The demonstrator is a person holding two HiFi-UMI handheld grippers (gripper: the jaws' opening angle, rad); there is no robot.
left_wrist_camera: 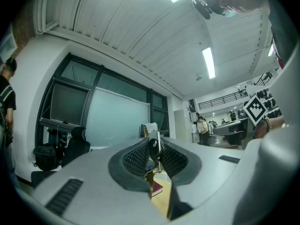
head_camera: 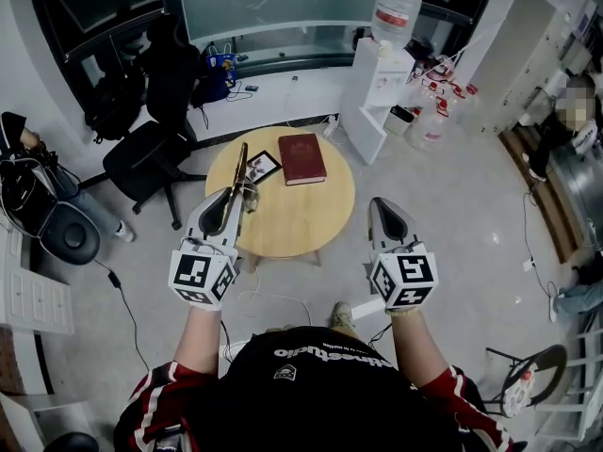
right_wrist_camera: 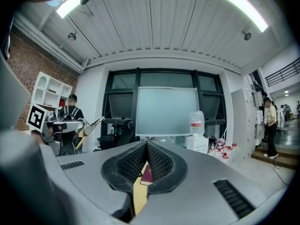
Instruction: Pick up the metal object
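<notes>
Metal object (head_camera: 241, 166): pinched in left gripper (head_camera: 239, 196), jutting past its tips, over table's (head_camera: 301, 217) left edge.
Left gripper: pointing far, above table.
Right gripper (head_camera: 387, 213): pressed together, empty.

One table (head_camera: 301, 219), one red book (head_camera: 301, 158), one picture frame (head_camera: 263, 167), one metal object (head_camera: 241, 163), one water dispenser (head_camera: 382, 92).
</notes>
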